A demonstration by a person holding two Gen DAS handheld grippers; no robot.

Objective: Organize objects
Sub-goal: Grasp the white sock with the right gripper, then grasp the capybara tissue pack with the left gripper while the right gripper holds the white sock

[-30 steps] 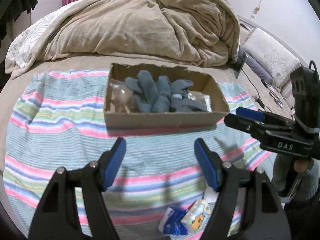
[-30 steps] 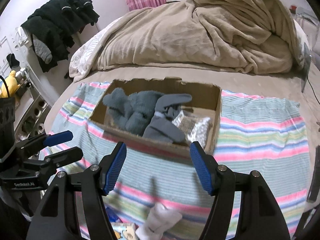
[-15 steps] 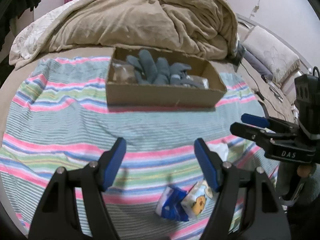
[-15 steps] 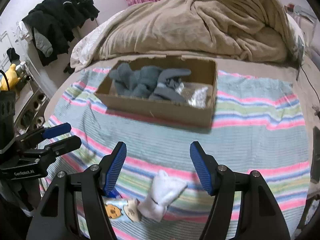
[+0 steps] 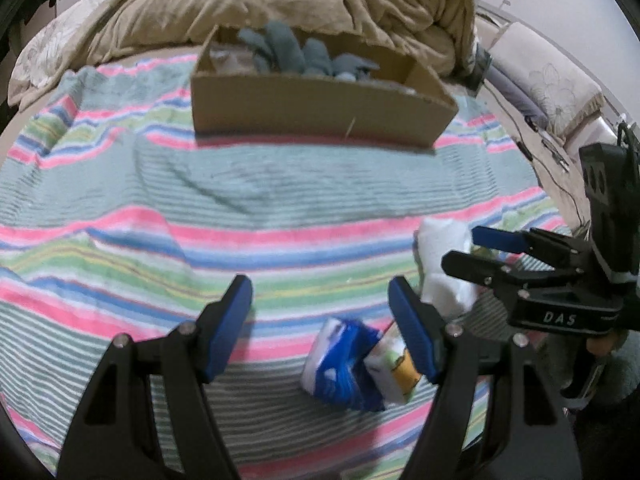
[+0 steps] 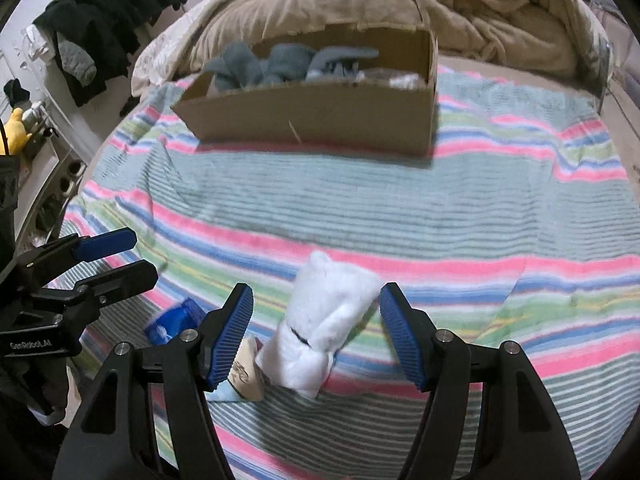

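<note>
A cardboard box (image 5: pixel 312 108) (image 6: pixel 320 112) holding grey-blue socks (image 5: pixel 304 52) (image 6: pixel 280 62) sits at the far side of a striped towel. A rolled white sock (image 6: pixel 324 320) (image 5: pixel 444 268) lies on the towel, between the open jaws of my right gripper (image 6: pixel 316 332), untouched. A blue packet (image 5: pixel 344 364) (image 6: pixel 172 322) and a cartoon-printed packet (image 5: pixel 394 372) (image 6: pixel 246 372) lie beside it. My left gripper (image 5: pixel 320 328) is open and empty, low over the towel, with the blue packet just right of its middle.
The striped towel (image 5: pixel 240 200) covers a bed. A heaped beige blanket (image 5: pixel 280 4) lies behind the box. Pillows (image 5: pixel 556 84) and cables are at the right. Dark clothes (image 6: pixel 104 20) hang at the left in the right wrist view.
Both grippers have dropped lower and pulled back from the box. The white sock now lies between the right gripper's jaws, and the packets are closer to the left gripper.
</note>
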